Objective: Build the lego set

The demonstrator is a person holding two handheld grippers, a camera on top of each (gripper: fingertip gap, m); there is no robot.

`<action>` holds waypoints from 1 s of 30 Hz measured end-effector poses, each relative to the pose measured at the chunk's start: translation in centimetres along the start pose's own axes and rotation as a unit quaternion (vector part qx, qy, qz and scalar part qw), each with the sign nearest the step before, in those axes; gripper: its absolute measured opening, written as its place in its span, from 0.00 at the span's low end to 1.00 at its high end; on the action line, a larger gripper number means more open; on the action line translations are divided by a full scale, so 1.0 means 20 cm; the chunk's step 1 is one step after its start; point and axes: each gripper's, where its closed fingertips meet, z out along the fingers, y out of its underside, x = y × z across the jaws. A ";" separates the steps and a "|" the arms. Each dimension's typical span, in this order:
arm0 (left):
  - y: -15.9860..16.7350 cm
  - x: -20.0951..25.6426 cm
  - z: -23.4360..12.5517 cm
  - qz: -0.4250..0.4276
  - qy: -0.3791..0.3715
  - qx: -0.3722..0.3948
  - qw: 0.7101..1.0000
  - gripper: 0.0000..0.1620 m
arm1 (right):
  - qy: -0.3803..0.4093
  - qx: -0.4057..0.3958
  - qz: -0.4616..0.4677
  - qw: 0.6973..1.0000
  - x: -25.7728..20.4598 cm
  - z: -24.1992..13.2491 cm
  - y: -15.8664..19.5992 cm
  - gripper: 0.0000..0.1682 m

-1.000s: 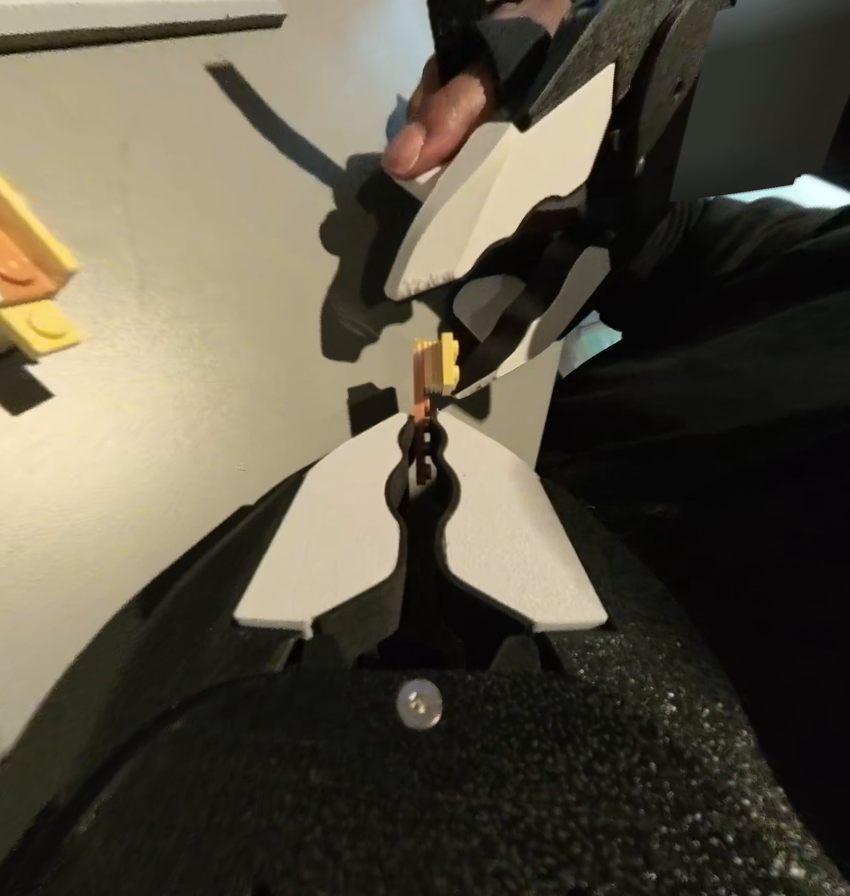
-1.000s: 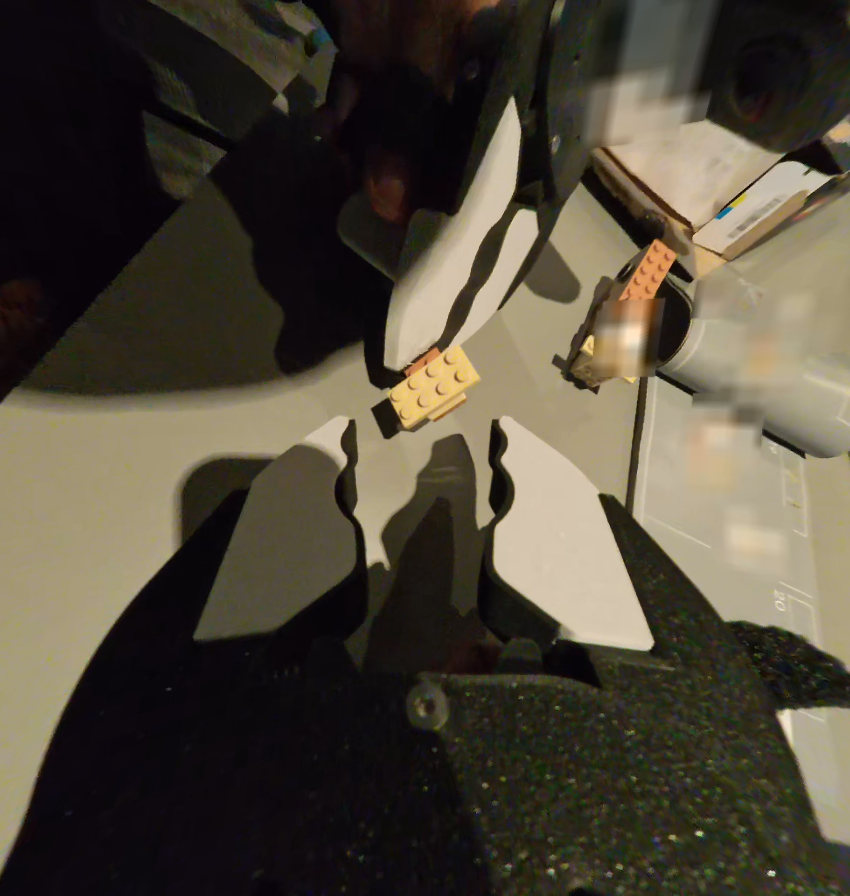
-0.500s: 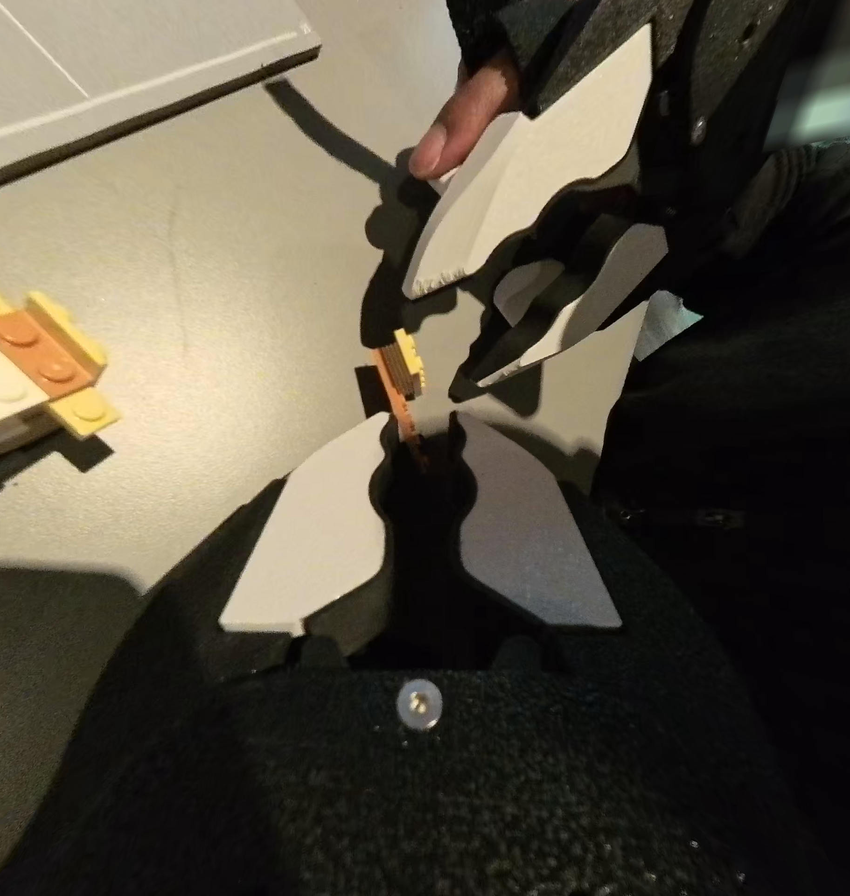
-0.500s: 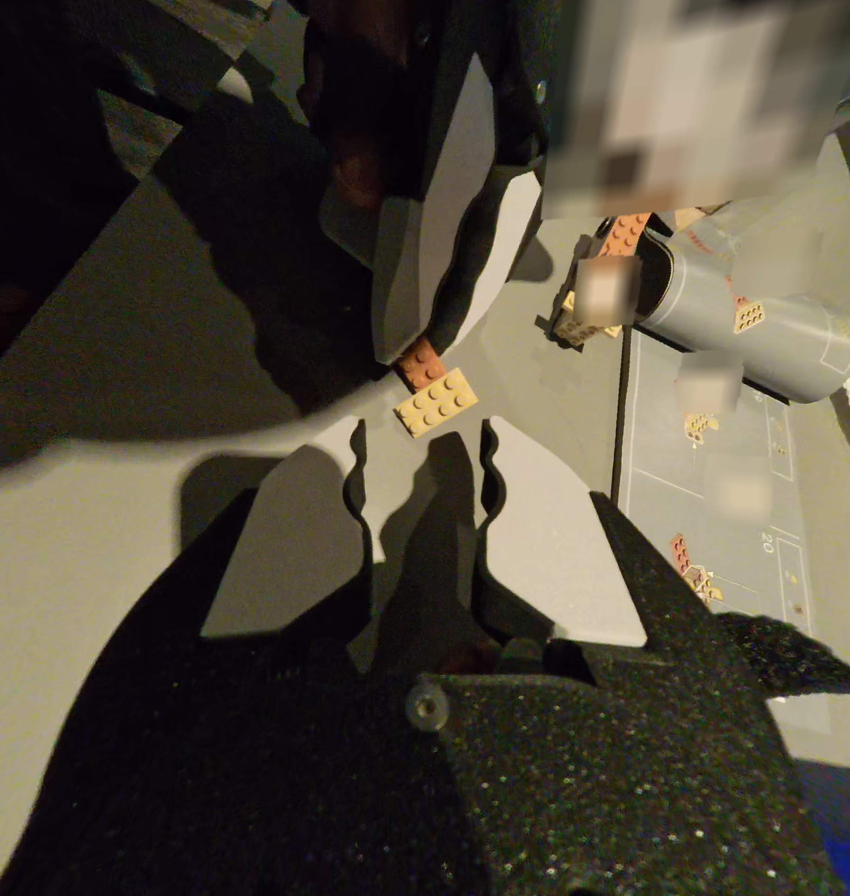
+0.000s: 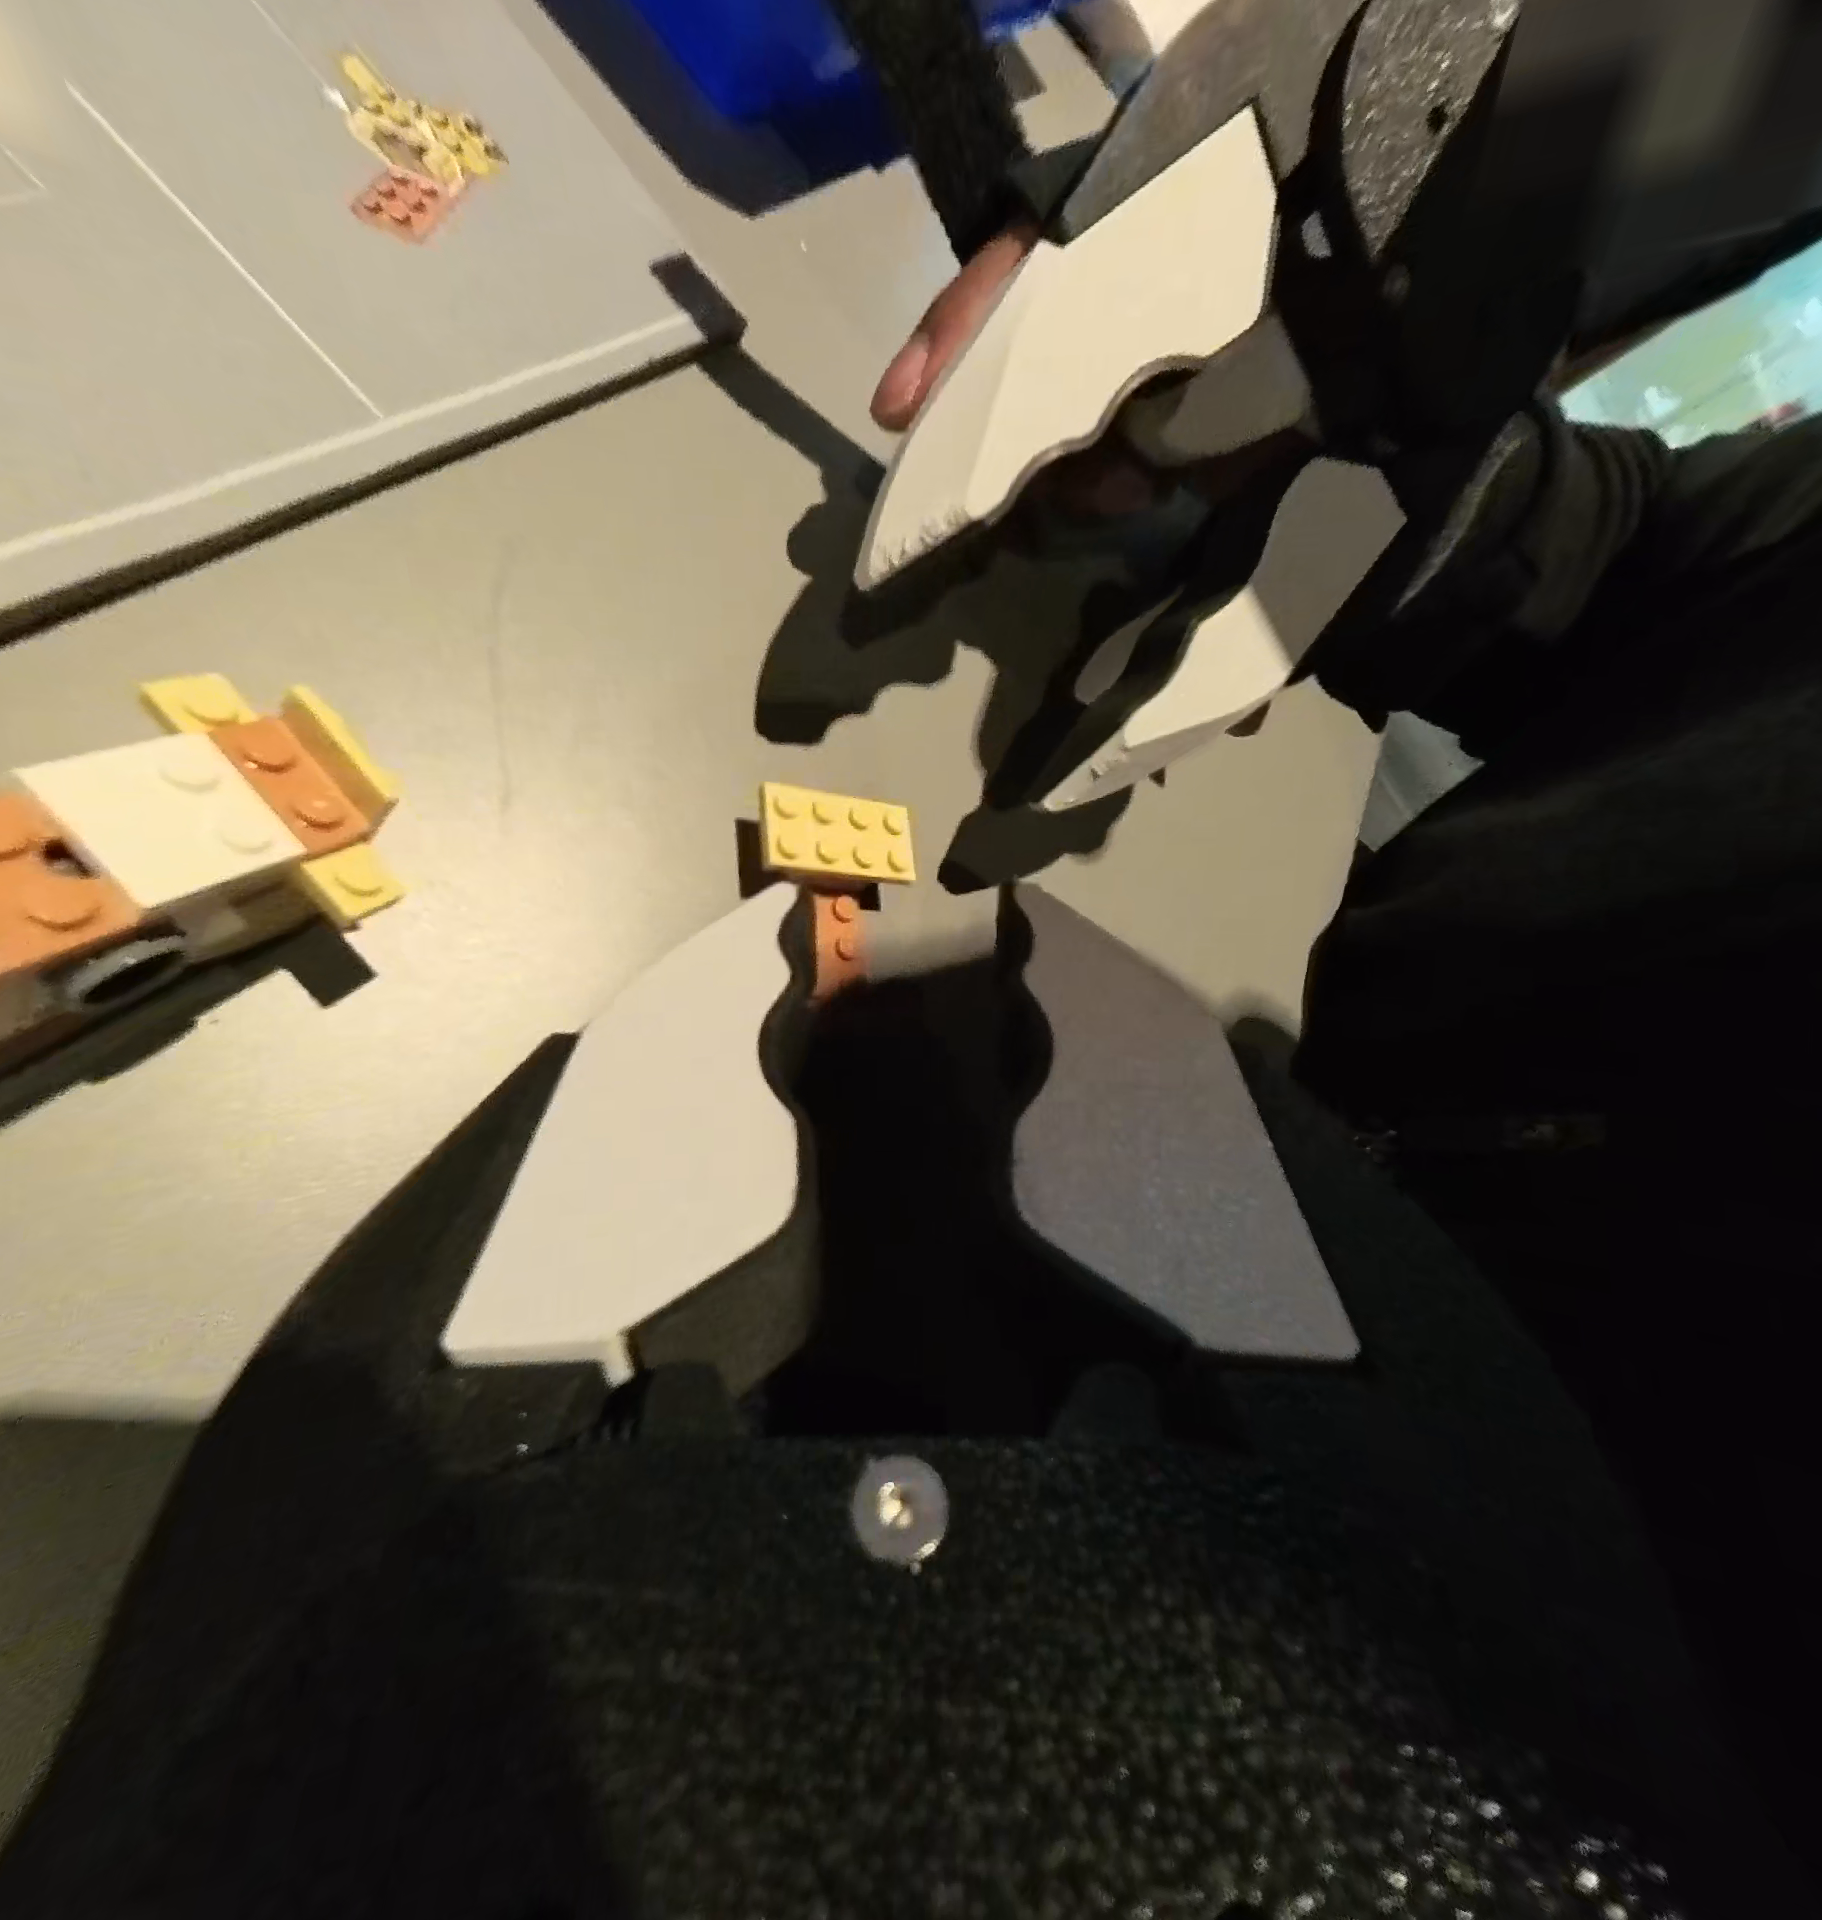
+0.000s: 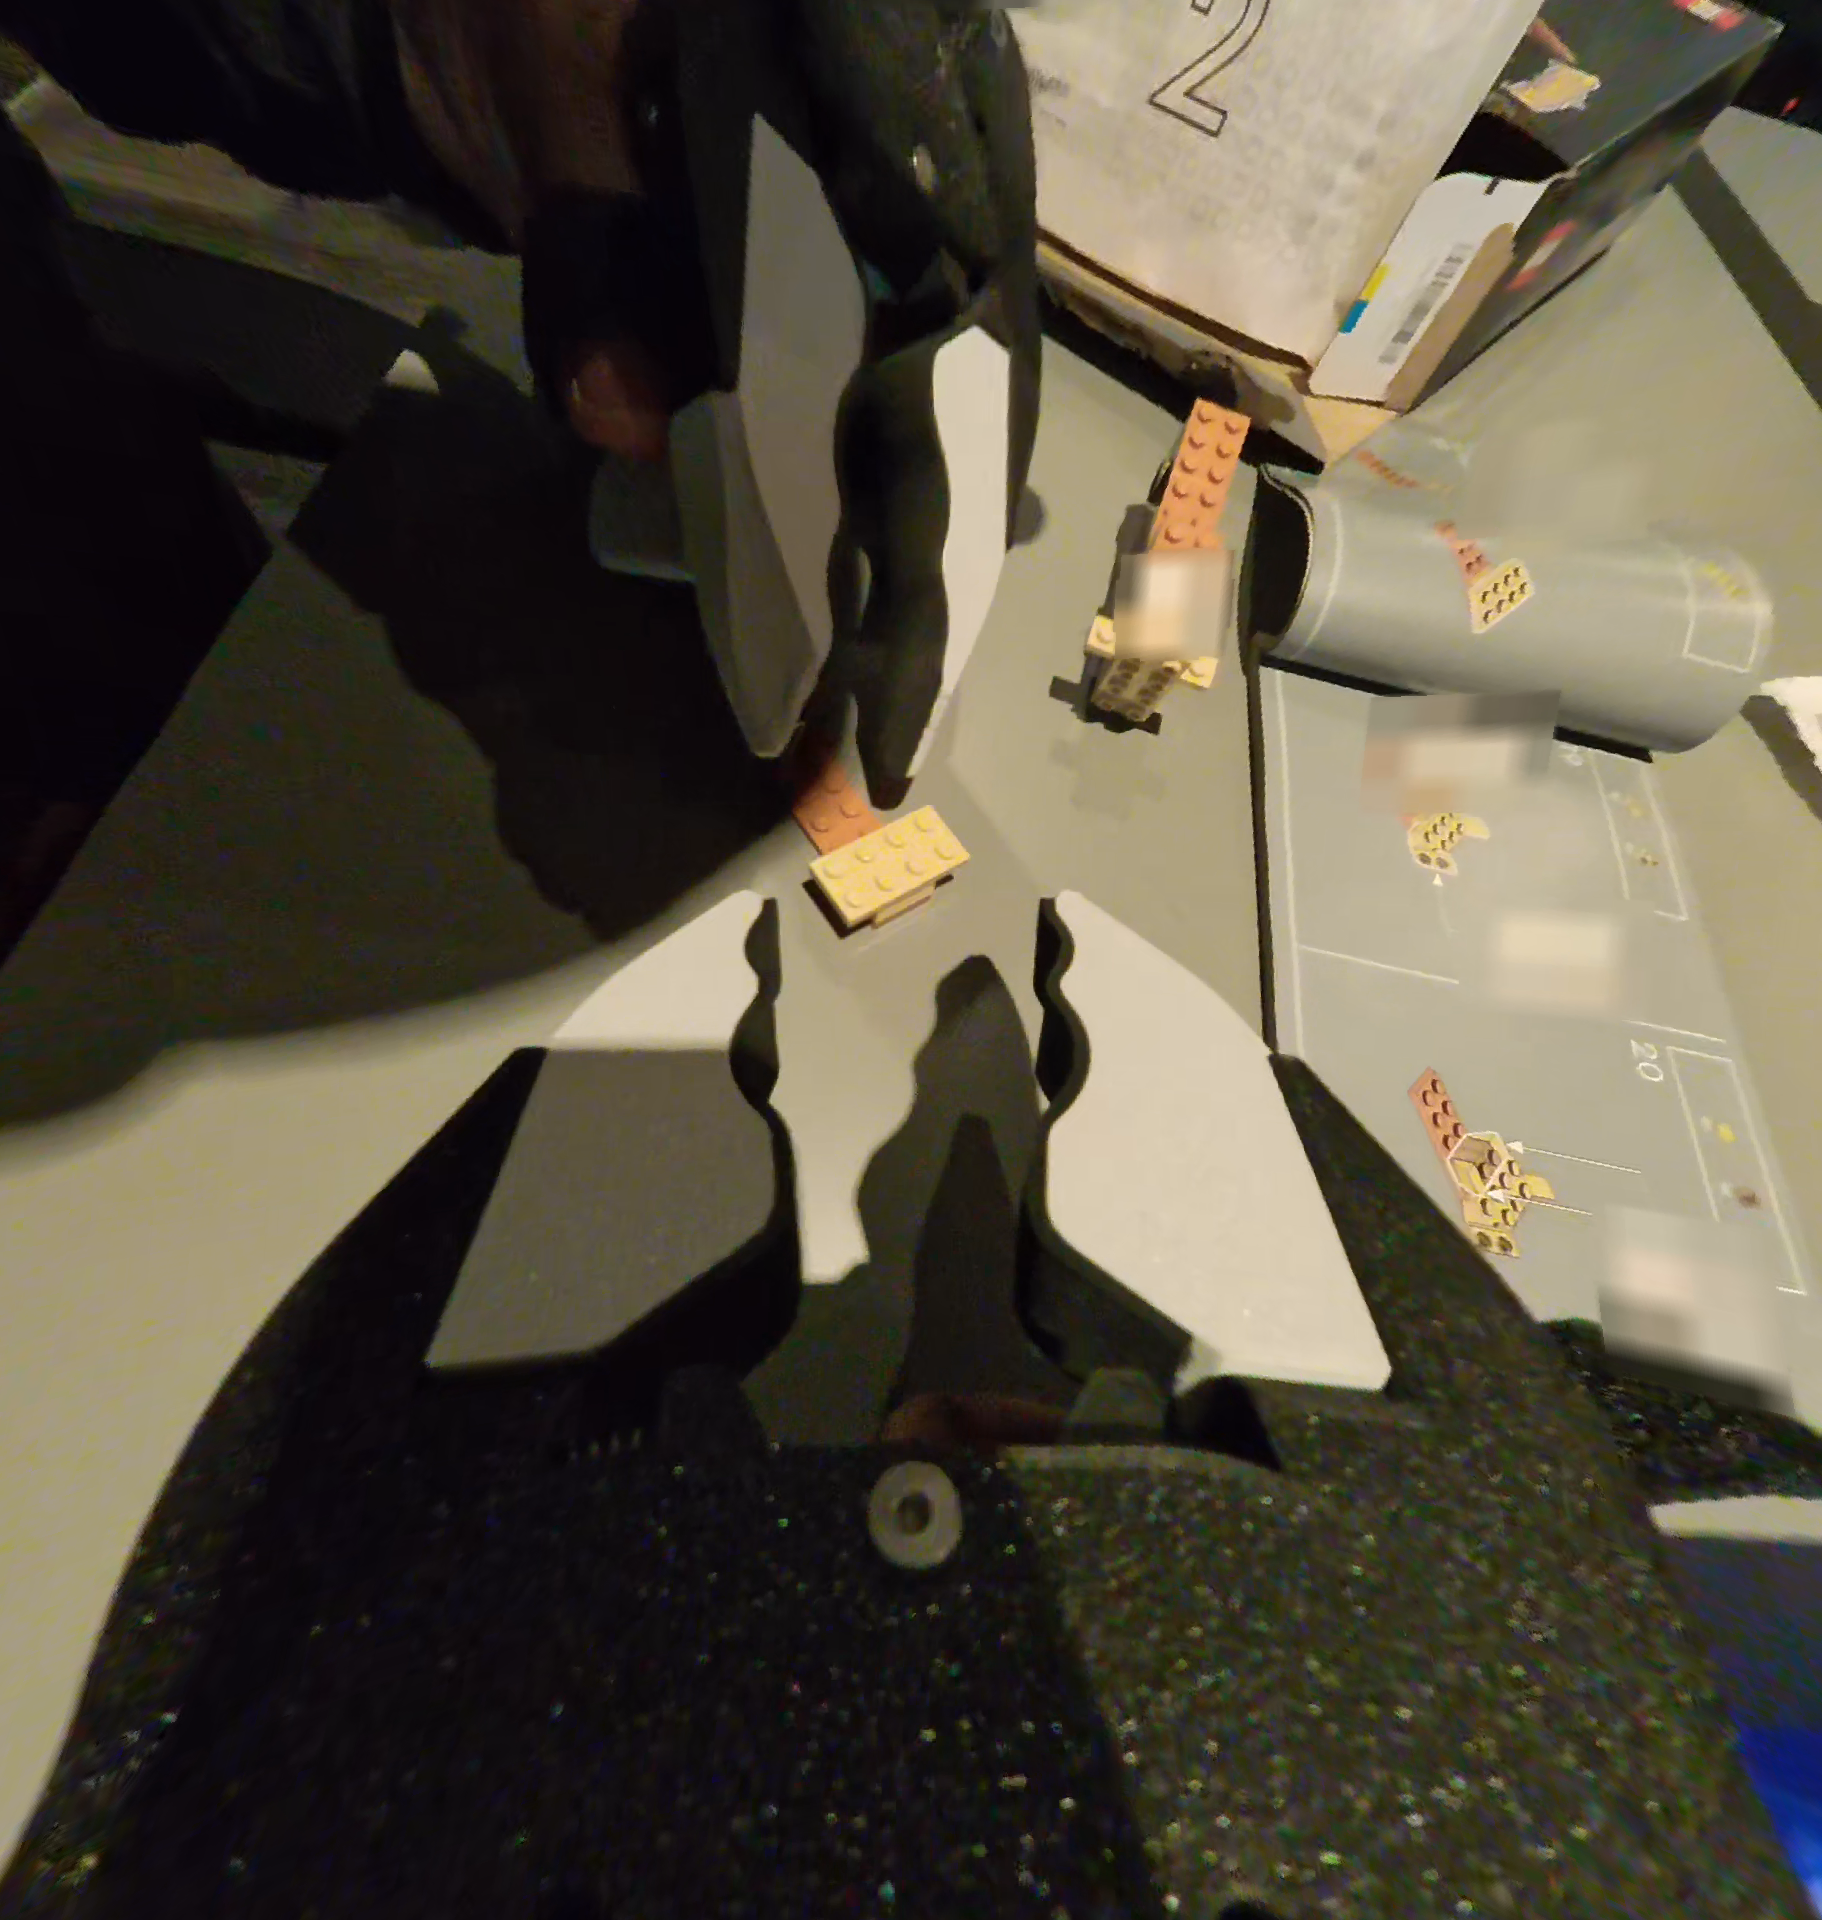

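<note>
2 joined plates, a tan 2x4 plate on a brown strip, lie on the tabletop, strip pointing into the left gripper. Left fingers are spread, strip beside 1. The right gripper, equally near, is spread and empty.

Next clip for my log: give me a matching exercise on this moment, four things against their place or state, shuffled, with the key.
Things
1. yellow plate
2. right claw
3. partly built model
4. instruction booklet

Place or state
A. open, nothing between its fingers
B. flat on the table, pages showing build diagrams
C. sits on one end of an orange-brown plate
D. white, orange and yellow pieces joined, lying on the table to the left in the left wrist view

Pairs: 1-C, 2-A, 3-D, 4-B
</note>
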 end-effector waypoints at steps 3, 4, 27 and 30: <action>-0.02 0.00 -0.02 0.011 -0.002 0.017 1.000 0.20 | -0.001 0.002 0.005 1.000 0.00 0.00 0.00 0.27; -0.03 0.00 -0.02 0.017 0.000 0.024 1.000 0.20 | 0.000 0.003 0.006 1.000 0.00 0.00 0.00 0.27; -0.48 -0.04 -0.36 0.194 -0.053 0.375 0.905 0.15 | 0.042 0.163 0.200 0.965 0.18 -0.13 -0.15 0.24; -0.50 -0.08 -0.41 0.173 -0.064 0.407 0.895 0.13 | 0.039 0.166 0.208 0.963 0.19 -0.13 -0.16 0.23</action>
